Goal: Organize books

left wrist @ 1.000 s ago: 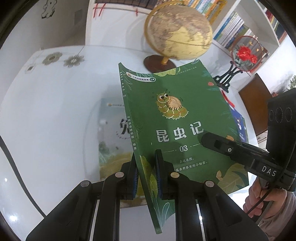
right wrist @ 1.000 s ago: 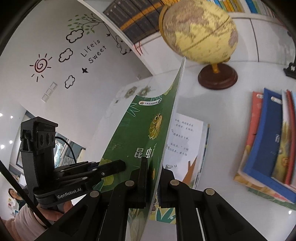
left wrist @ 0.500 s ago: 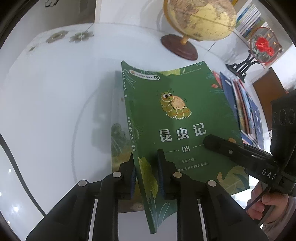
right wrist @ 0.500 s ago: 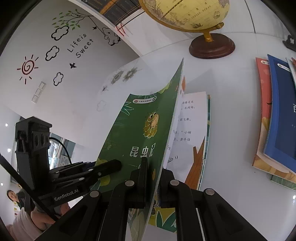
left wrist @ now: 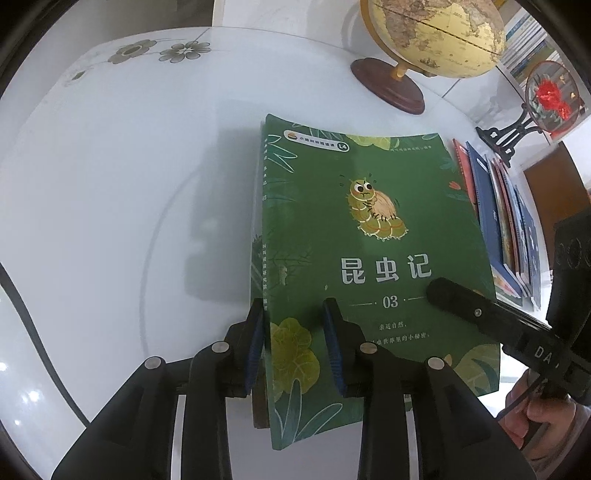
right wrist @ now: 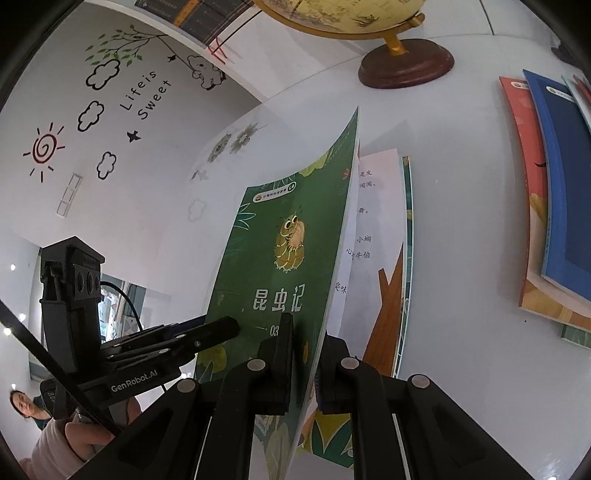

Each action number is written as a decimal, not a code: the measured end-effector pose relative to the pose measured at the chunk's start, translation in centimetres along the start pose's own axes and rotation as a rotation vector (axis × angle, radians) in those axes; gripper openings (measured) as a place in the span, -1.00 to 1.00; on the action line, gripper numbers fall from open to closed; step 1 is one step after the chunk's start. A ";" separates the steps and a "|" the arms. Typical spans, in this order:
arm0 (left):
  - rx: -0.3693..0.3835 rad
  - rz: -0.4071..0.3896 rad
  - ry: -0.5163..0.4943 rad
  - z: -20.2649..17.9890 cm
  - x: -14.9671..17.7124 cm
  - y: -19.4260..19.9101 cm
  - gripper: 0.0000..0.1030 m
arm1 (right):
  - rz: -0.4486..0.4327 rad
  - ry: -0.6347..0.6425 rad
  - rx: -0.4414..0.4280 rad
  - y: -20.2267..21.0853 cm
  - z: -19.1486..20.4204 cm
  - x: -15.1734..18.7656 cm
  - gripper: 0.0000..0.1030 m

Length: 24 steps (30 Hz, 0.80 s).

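A green book [left wrist: 369, 236] with a caterpillar on its cover lies nearly flat on the white table [left wrist: 110, 206]. My left gripper [left wrist: 295, 332] stands around its spine edge, jaws parted wider than the spine. In the right wrist view the green cover [right wrist: 288, 258] is lifted, with white pages [right wrist: 373, 236] under it. My right gripper [right wrist: 306, 354] is shut on the cover's edge. Its fingers [left wrist: 465, 306] show over the cover in the left wrist view.
A globe [left wrist: 436, 33] on a brown base [left wrist: 388, 85] stands at the back. A stack of red and blue books [right wrist: 554, 192] lies to the right; it also shows in the left wrist view [left wrist: 495, 221]. A red ornament on a black stand [left wrist: 535, 107] is at the far right.
The green book has come down from a steep tilt to nearly flat, covering the book that lay beneath. My left jaws have parted from its spine. The right gripper still holds the cover.
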<state>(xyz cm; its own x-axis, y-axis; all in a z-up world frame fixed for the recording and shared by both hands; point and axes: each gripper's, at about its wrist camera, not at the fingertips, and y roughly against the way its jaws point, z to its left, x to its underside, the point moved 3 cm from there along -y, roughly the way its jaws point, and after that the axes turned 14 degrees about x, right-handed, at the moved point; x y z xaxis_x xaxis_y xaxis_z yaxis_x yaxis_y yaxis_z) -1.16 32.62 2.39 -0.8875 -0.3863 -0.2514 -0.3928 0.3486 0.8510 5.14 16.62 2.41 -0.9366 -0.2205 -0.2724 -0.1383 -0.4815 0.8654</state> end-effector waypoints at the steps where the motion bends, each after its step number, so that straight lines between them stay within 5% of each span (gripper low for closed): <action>1: -0.012 -0.002 -0.001 -0.1 0.0 0.0 -0.46 | -0.001 -0.003 0.002 0.0 0.1 -0.1 -0.83; 3: -0.043 -0.007 -0.005 0.0 -0.1 0.1 -0.46 | -0.001 -0.014 0.006 0.0 0.1 -0.1 -0.82; 7: -0.047 -0.016 0.029 0.6 0.0 0.6 -0.46 | 0.031 -0.033 0.060 -0.2 -0.4 0.2 -0.40; 14: -0.080 -0.047 0.089 1.7 -0.2 1.9 -0.46 | 0.035 -0.116 0.108 0.7 -2.0 0.2 -0.29; 20: -0.086 -0.048 0.098 1.3 -0.4 2.3 -0.46 | 0.033 -0.125 0.275 1.6 -4.2 0.7 -0.17; 24: -0.086 -0.037 0.075 -0.2 -0.4 1.9 -0.46 | 0.048 -0.121 0.275 2.0 -5.4 1.2 -0.17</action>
<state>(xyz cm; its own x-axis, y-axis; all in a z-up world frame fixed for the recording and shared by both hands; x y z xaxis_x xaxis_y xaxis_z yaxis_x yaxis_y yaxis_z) -1.51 33.28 4.24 -0.8508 -0.4616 -0.2513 -0.4003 0.2594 0.8789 5.47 10.85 1.54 -0.9736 -0.1268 -0.1901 -0.1589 -0.2219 0.9620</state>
